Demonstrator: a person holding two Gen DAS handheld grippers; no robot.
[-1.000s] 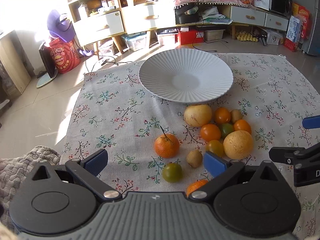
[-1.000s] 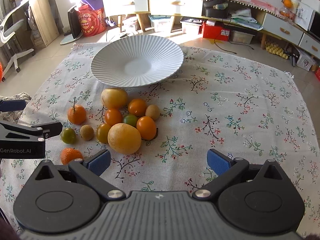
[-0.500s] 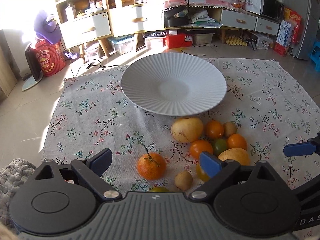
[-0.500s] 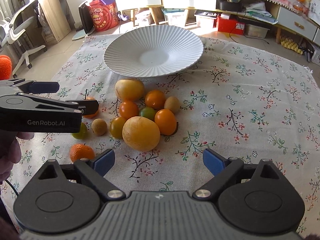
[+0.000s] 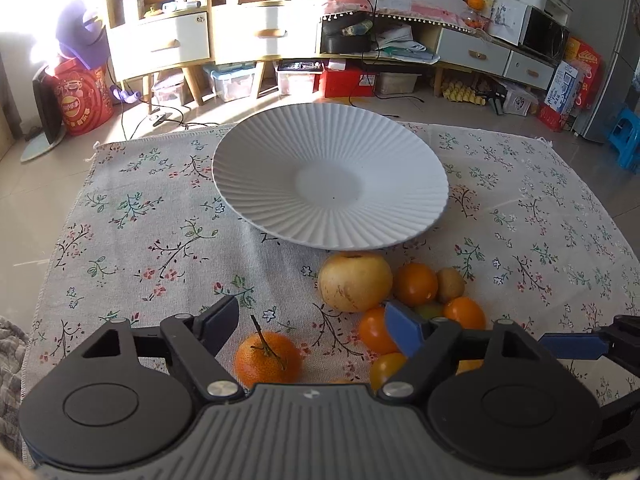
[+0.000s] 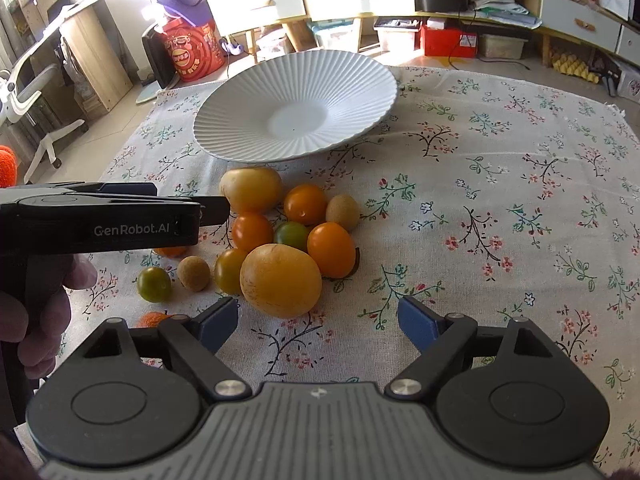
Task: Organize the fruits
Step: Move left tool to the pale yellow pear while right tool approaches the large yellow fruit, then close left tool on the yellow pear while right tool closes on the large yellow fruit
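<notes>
Hovering unclenched, jaws just narrowing — left gripper over stemmed mandarin, right gripper empty beside big yellow fruit.

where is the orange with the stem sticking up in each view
Left wrist: stemmed orange sits low centre, between the open left gripper fingers.
Right wrist: mostly hidden behind the left gripper's body; only an orange sliver shows at left.
Shared landmark: white ribbed plate.

Fruit cluster crowding plate edge
</notes>
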